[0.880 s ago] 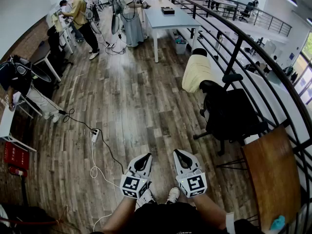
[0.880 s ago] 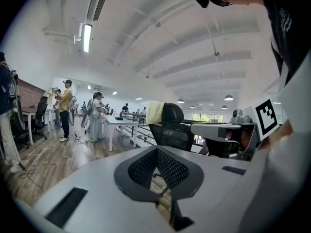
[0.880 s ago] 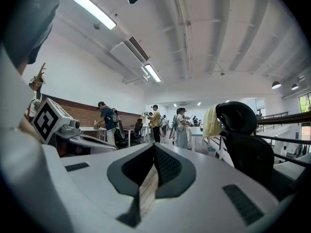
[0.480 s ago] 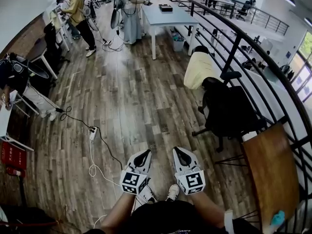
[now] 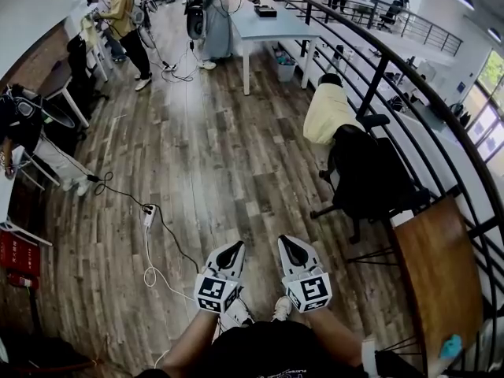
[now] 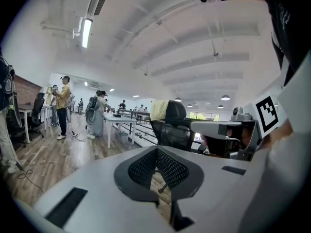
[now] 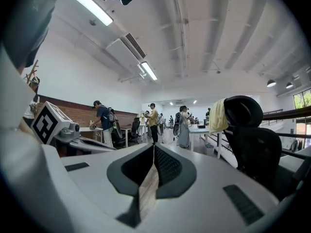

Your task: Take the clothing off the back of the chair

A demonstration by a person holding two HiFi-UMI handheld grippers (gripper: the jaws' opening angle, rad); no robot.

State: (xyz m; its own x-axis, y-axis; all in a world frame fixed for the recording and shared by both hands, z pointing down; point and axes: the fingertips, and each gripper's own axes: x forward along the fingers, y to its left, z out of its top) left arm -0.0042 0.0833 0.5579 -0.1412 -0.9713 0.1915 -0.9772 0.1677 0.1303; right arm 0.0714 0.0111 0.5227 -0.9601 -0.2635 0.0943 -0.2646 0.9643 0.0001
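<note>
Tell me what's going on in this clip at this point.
A person stands on the wooden floor holding the left gripper and right gripper low in front, both shut and empty. The pale yellow clothing hangs over the back of the black office chair by the railing, ahead and to the right, touched by neither gripper. Nothing is grasped yet.

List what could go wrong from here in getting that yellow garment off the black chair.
1. A power strip and its white cable lie on the floor ahead to the left, and a foot may catch them.
2. The black chair may swivel or roll when the yellow garment is tugged.
3. The left tool and right tool are both shut and empty. Unopened, they would only push the cloth.
</note>
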